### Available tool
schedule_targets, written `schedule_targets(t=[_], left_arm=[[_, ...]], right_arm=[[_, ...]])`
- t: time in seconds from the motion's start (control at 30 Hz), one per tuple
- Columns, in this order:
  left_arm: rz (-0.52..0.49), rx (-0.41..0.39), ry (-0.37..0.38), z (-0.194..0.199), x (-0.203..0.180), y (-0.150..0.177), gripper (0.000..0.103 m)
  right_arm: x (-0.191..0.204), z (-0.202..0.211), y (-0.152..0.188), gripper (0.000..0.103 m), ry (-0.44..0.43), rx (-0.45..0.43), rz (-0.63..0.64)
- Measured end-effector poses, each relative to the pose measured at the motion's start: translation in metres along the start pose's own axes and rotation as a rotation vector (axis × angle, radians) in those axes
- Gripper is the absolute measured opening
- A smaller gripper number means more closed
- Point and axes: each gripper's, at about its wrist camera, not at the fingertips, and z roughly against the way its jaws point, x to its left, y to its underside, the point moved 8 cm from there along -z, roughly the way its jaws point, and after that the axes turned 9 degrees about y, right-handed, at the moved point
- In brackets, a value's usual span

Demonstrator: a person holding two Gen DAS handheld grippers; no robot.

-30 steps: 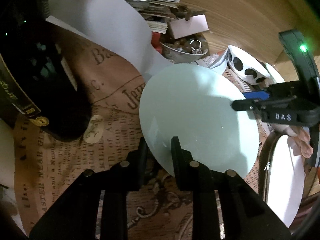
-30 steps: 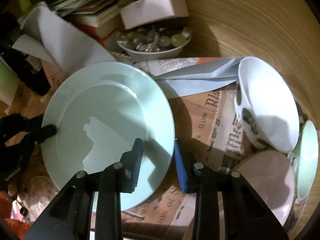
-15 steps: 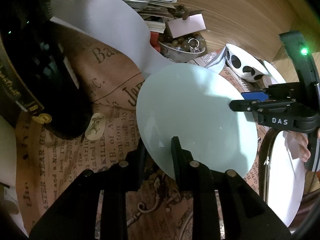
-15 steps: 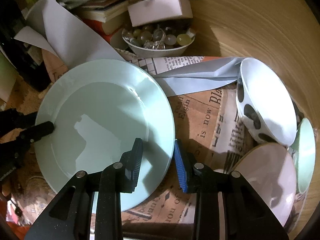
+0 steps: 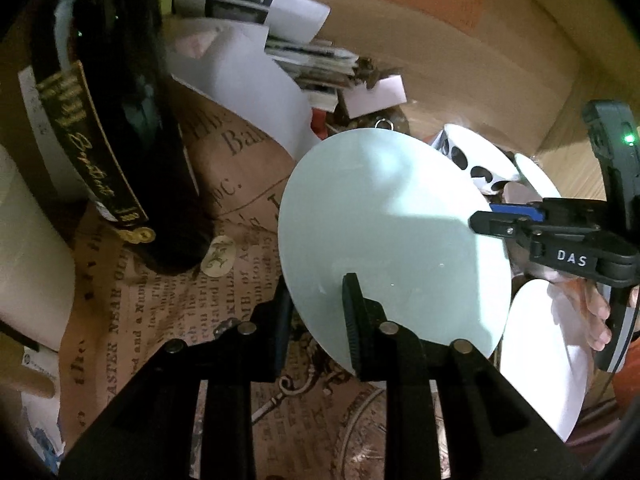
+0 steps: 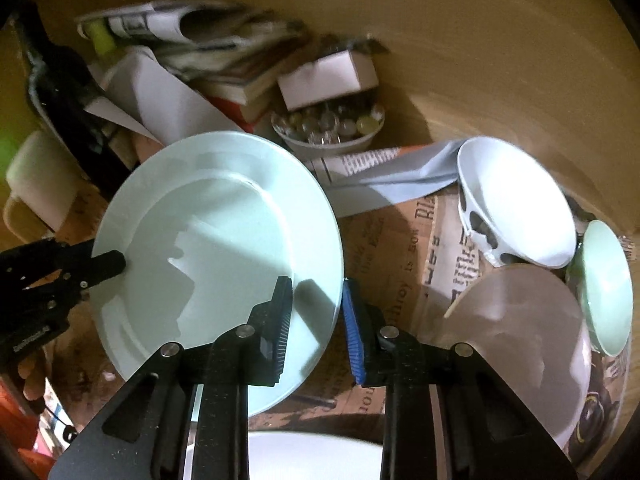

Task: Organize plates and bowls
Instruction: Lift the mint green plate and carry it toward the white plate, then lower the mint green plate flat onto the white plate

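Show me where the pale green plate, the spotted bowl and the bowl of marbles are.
pale green plate [image 6: 216,216]: right wrist view, middle of its upper face.
spotted bowl [image 6: 516,200]: right wrist view, white inside wall.
bowl of marbles [image 6: 328,146]: right wrist view, outer front wall below the rim.

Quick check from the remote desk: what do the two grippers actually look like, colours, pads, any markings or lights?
Both are matte black. The right gripper has ribbed blue pads, white "DAS" lettering and a green light on its handle. The left gripper has dark ribbed pads. Silver pins dot the finger bases.
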Motion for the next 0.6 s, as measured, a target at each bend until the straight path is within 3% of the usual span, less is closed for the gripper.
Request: schedule_targets(t=[0.23,0.6], left_arm=[[-0.029,-0.038,-0.002,0.023,-0.017,0.004,0.023],[-0.041,-0.085,0.037,0.048,-0.049,0.013,0.023]], right_arm=[[-0.003,0.037,0.003,0.023,-0.002,-0.083,-0.031],[-0.016,0.057,0.027,0.023,0.007,-0.154,-0.067]])
